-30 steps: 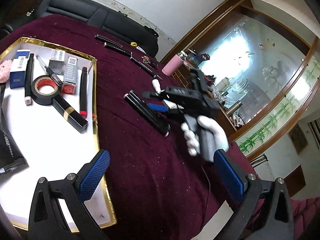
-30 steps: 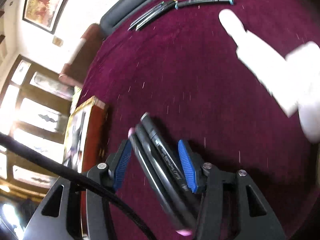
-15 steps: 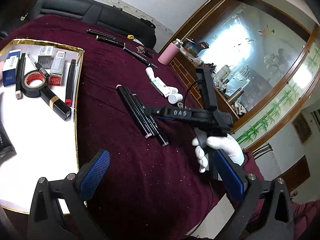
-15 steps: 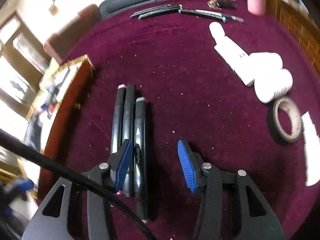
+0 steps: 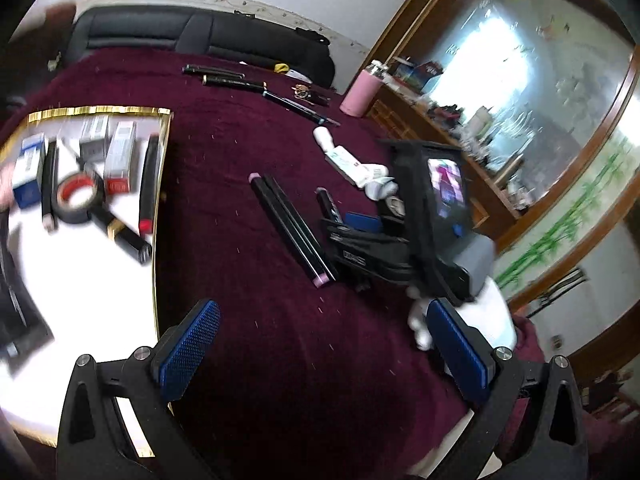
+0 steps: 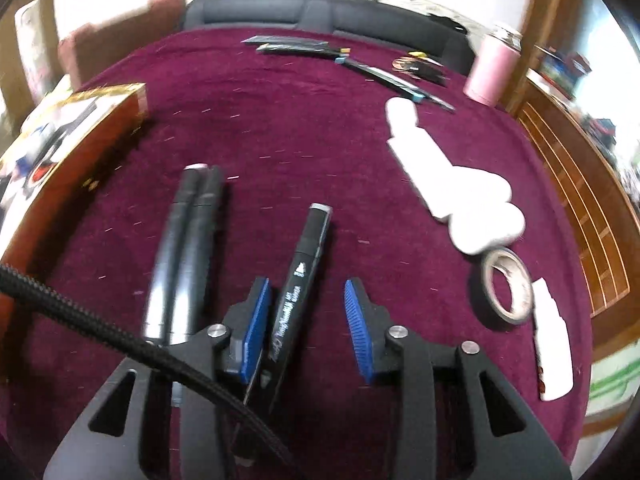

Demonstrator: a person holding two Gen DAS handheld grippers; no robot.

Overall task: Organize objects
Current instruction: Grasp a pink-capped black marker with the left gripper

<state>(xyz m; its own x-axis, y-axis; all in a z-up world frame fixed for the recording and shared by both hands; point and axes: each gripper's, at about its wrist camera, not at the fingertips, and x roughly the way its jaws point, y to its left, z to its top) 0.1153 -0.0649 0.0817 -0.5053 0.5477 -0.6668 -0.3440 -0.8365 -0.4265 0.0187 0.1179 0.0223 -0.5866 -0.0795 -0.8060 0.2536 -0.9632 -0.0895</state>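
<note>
Between right gripper point(image 6: 306, 314) fingers point(image 6: 256, 320): black marker point(image 6: 304, 276).

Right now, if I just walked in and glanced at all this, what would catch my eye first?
Probably the black marker lying between the blue pads of the right gripper, whose jaws have just been closing on it but don't yet pinch it. Just left of it, two more black markers lie side by side on the deep red tablecloth. Further left sits the gold-edged tray, already holding boxes, pens and a roll of black tape.
</note>
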